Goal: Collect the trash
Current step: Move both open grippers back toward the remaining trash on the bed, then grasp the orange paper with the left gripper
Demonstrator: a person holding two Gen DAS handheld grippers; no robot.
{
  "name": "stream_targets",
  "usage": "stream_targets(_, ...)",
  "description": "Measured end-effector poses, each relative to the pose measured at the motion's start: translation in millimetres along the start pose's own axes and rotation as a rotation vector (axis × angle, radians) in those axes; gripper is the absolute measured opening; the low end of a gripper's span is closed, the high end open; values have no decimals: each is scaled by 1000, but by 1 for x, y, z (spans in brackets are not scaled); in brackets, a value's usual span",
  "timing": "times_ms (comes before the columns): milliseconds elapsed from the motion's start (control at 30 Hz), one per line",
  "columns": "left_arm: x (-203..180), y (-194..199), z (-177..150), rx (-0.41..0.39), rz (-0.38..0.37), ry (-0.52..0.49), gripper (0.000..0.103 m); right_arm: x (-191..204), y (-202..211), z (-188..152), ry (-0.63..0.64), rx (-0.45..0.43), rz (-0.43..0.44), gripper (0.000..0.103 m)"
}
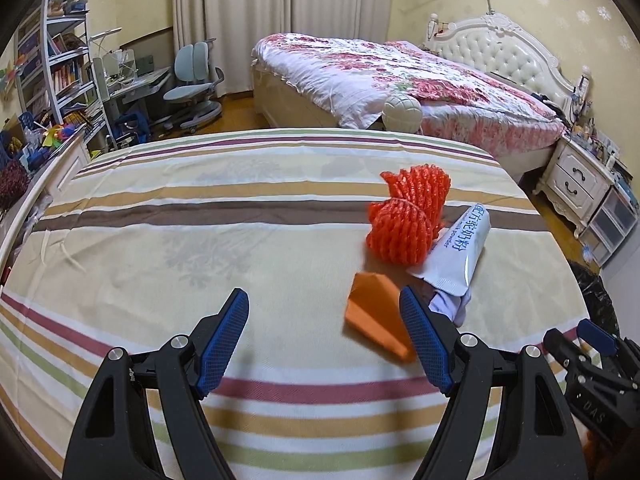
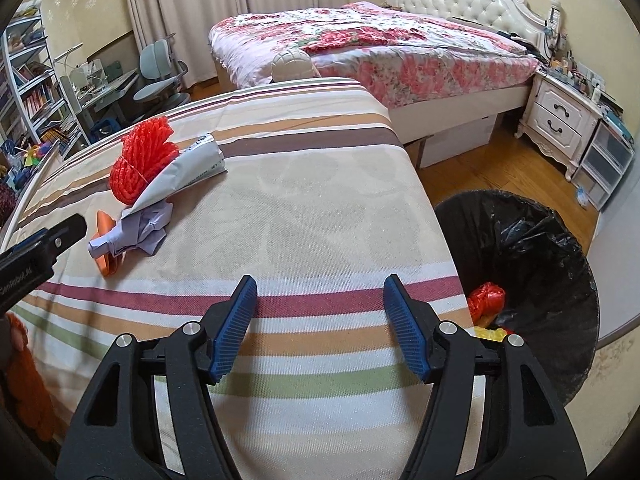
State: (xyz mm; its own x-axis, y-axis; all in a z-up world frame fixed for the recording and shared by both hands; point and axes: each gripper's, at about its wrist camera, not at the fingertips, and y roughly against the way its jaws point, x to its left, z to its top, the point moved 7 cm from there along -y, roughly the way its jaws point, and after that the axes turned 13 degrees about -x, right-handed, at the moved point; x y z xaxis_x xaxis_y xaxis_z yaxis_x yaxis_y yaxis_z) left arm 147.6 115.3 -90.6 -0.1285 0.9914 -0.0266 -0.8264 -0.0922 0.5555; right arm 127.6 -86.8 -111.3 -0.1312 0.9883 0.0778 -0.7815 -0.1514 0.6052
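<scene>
Trash lay bunched on the striped cloth, namely red netting, a white packet, an orange paper and crumpled lilac paper, and, with the left gripper wide and the right gripper empty, apparently half-open, a careless grab risked snagging cloth or scattering pieces short of the bin.

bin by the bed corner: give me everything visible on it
Round bin lined with a crinkled glossy black plastic bag folded over its rim. It stands upright on the wooden floor, beside the corner of the striped bedspread. It is open-topped and partly filled: a crumpled red wrapper and something yellow lie inside. Neither gripper touches it. The left wrist view shows only a dark sliver of it.
</scene>
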Motion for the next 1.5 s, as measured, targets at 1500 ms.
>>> stream_targets(1500,5,-3,-6,49,-13,-4,78,1,3,-2,17,-3,-7,69)
